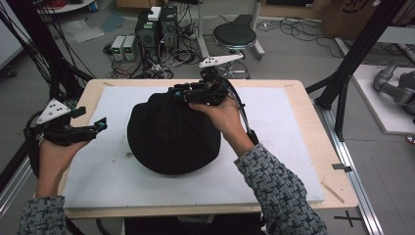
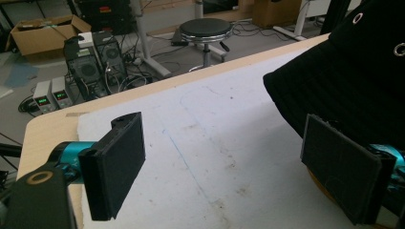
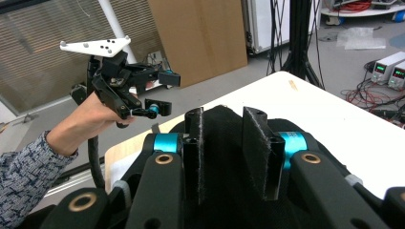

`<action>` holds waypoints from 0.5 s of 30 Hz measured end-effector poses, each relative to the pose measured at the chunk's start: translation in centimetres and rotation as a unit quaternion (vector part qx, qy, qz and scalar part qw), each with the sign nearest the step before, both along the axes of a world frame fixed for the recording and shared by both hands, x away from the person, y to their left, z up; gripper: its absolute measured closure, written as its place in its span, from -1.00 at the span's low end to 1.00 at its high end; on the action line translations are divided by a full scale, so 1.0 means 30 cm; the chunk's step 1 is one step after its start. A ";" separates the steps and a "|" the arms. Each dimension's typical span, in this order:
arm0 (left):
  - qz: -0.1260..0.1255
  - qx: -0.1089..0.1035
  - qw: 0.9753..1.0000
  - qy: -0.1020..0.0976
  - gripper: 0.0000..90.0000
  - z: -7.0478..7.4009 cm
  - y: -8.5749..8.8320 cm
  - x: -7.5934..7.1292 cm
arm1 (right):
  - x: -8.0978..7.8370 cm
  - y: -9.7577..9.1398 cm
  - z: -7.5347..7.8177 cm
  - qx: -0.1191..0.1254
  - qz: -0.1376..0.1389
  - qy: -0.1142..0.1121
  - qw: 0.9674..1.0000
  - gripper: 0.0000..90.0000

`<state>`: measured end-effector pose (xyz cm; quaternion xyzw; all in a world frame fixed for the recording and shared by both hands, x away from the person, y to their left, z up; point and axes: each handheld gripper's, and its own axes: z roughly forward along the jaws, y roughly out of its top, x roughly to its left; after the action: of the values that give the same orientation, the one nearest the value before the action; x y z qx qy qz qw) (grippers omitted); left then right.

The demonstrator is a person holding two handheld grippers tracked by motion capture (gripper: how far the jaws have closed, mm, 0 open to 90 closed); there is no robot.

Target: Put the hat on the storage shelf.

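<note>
High view: black hat [image 1: 171,134] mid-pad, margins bare.

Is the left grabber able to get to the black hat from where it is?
Probably yes. The left gripper is open, and bare white mat lies between it and the black hat. In its own view the hat's brim sits right by one jaw.

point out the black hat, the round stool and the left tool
black hat [image 1: 171,139], high view, on its crown.
round stool [image 1: 235,34], high view, on its seat.
left tool [image 1: 100,123], high view, between its open jaw tips.
</note>
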<state>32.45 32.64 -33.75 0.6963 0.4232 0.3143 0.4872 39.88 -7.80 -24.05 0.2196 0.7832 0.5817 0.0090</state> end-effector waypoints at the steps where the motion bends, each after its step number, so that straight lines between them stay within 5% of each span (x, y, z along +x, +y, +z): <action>1: 0.000 0.000 1.000 0.000 -0.66 0.000 0.000 0.000 | 0.000 0.000 0.000 0.000 0.000 0.000 1.000 0.56; 15: 0.000 -0.001 1.000 0.000 -0.66 0.000 -0.001 0.000 | -0.002 -0.031 0.017 0.014 -0.010 -0.004 1.000 0.31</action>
<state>32.45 32.61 -33.74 0.6957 0.4234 0.3144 0.4876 39.81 -8.73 -23.55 0.2251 0.7724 0.5937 0.0149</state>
